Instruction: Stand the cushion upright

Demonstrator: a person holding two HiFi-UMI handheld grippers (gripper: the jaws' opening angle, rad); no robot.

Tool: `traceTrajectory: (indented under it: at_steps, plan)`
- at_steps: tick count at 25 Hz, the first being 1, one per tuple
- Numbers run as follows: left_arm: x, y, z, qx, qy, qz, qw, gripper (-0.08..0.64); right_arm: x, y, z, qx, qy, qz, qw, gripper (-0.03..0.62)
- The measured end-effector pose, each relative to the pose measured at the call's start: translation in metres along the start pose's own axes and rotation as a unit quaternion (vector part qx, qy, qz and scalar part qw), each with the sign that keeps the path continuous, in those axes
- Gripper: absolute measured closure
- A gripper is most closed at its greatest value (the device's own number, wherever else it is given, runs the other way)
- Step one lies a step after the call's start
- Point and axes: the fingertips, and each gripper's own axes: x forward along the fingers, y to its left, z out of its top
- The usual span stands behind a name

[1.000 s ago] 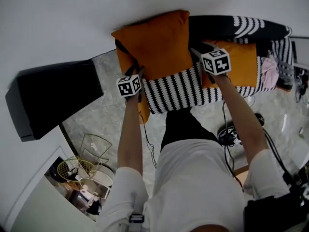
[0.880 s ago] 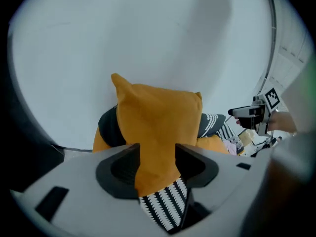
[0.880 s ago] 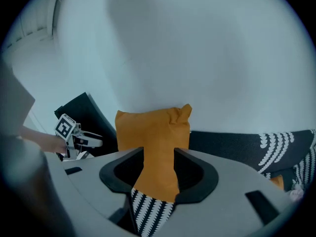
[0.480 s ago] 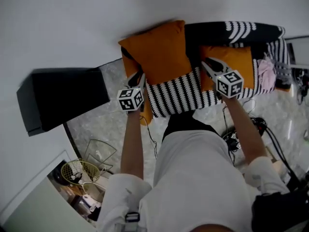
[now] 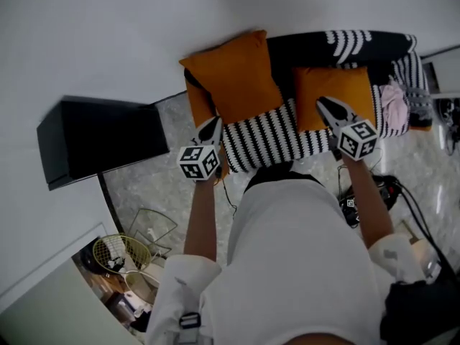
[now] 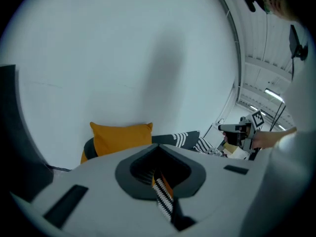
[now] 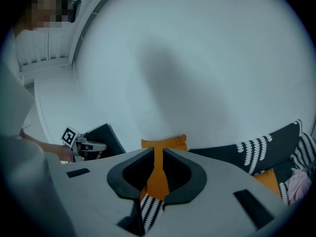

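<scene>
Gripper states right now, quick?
Left gripper: shut, empty.
Right gripper: jaws have just been closing, narrow gap left, nothing between them.

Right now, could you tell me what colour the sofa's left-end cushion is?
The cushion is plain orange; head view shows it best.

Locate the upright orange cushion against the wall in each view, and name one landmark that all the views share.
Head view: upright orange cushion, upper centre of the picture.
Left gripper view: left of centre, low.
Right gripper view: centre, only its top showing.
Shared landmark: black-and-white patterned throw, right of the cushion in each view.
</scene>
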Motion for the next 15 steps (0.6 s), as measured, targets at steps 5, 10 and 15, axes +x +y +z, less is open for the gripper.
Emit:
traceTrajectory:
  at_steps: [5,10,15]
  plan:
    - [-0.018,-0.031,-0.013,-0.006,-0.014,-0.025,0.9996,0.558,-0.027,0.013,-0.014,0.013,-0.004,0.01,1.0,0.518]
    - [-0.017,-0.044,-0.025,0.004,0.001,-0.029,0.9996,0.56,-0.036,0.014,-0.023,0.021,-0.006,0.005,1.0,0.518]
    - [-0.01,-0.054,-0.017,0.023,-0.004,-0.045,0.9987,0.558,-0.042,0.014,-0.024,0.028,-0.009,-0.001,1.0,0.518]
